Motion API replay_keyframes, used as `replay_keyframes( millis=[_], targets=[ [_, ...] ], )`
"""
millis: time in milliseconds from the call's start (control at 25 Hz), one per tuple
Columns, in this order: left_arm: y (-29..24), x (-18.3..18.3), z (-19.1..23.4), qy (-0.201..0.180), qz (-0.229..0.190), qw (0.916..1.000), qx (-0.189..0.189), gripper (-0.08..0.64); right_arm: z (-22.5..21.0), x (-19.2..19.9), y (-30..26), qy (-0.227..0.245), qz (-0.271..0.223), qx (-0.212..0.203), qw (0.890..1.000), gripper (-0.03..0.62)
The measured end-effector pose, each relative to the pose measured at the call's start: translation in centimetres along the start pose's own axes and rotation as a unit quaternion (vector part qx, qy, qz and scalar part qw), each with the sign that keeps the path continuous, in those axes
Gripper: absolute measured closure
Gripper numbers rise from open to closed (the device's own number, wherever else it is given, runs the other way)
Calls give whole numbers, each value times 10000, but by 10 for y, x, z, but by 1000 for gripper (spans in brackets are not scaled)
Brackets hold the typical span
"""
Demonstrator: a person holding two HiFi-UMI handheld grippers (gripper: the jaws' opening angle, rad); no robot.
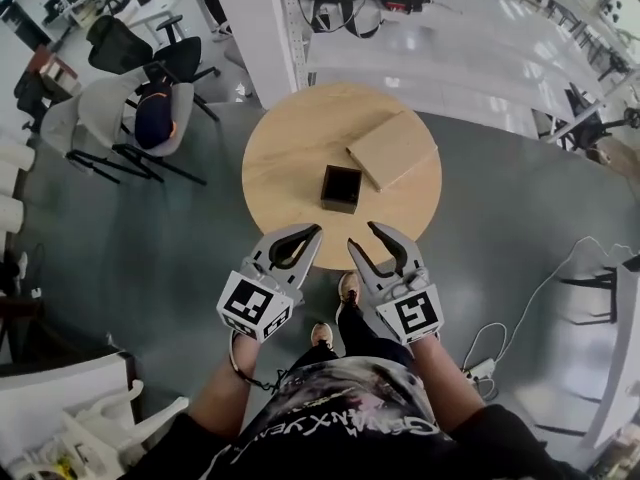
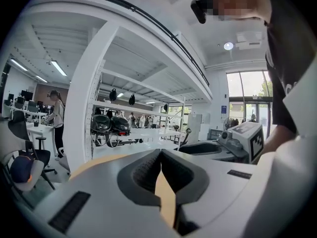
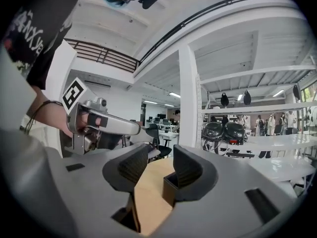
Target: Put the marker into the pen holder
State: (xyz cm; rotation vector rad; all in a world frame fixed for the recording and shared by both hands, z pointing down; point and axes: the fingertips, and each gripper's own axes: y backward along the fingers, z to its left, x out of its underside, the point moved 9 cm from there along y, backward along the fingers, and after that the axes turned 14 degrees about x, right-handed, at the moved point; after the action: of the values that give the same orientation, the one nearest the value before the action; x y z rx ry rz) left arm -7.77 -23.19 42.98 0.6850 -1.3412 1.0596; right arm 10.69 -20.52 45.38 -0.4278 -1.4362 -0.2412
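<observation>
Left grey gripper [image 1: 314, 231] is held closed, right grey gripper [image 1: 362, 235] open, both empty, below centre-frame black square pen holder [image 1: 341, 188].

Left grey plastic gripper [image 1: 314, 234]: jaws together, nothing between. Right grey plastic gripper [image 1: 361, 234], just beside left gripper: jaws wide apart, empty. Both point forward, roughly level.

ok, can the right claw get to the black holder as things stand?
Probably yes. The right claw is open and empty, near the table at its front edge; the holder sits just ahead with only bare tabletop between. The board lies beyond it, off the path.
</observation>
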Motion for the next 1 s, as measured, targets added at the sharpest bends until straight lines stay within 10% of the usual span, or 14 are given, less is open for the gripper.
replay_keyframes(
  millis=[1000],
  targets=[
    [70, -40, -118, -270, -186, 9993, 187, 538, 64, -77, 134, 52, -101, -227, 9997, 459]
  ],
)
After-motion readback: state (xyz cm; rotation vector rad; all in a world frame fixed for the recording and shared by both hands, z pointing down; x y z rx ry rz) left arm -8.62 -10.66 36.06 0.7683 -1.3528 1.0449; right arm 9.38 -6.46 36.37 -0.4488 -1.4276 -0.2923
